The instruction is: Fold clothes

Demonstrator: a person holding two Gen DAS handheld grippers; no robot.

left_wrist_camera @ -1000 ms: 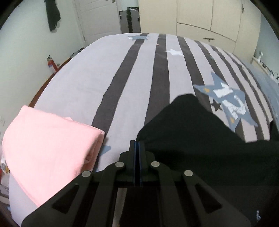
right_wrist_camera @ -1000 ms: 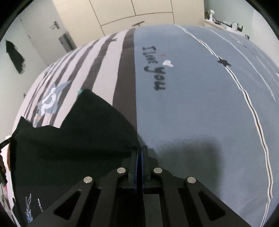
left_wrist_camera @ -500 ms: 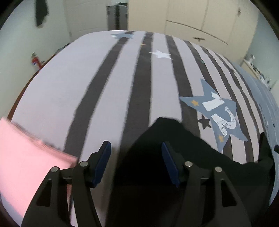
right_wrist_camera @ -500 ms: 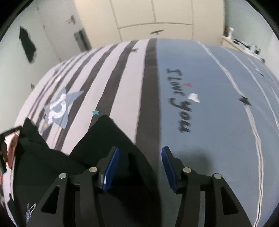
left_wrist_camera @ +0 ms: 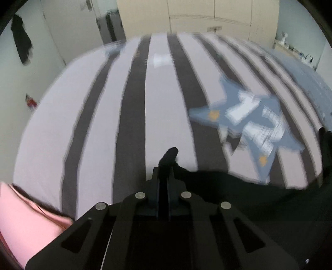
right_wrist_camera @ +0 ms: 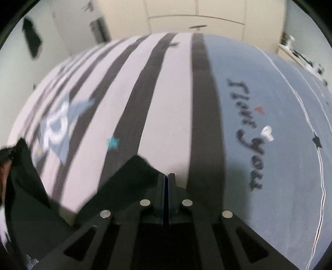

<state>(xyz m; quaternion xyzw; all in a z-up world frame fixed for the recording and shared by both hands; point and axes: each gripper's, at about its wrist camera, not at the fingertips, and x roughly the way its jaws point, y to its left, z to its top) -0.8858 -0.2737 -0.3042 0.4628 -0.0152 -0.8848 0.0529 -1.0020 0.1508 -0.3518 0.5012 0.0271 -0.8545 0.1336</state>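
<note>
A black garment (left_wrist_camera: 228, 187) is stretched between both grippers above the striped bed. My left gripper (left_wrist_camera: 164, 174) is shut on one corner, and a small tuft of black cloth pokes out past its fingertips. In the right wrist view my right gripper (right_wrist_camera: 166, 178) is shut on the other side of the black garment (right_wrist_camera: 132, 176), whose corner rises just left of the fingers. The cloth hangs away to the left there, down toward the frame's lower left edge. Both views are blurred by motion.
A folded pink cloth (left_wrist_camera: 22, 218) lies on the bed at the lower left. The bed cover (left_wrist_camera: 99, 124) has grey and white stripes, with a blue star print (left_wrist_camera: 249, 124); its right part is blue-grey with writing (right_wrist_camera: 249, 145). Wardrobe doors (right_wrist_camera: 197, 12) stand beyond.
Both grippers were shut a second ago, stood open half a second ago, and are shut on the black garment again. The garment now covers less of the bed in both views.
</note>
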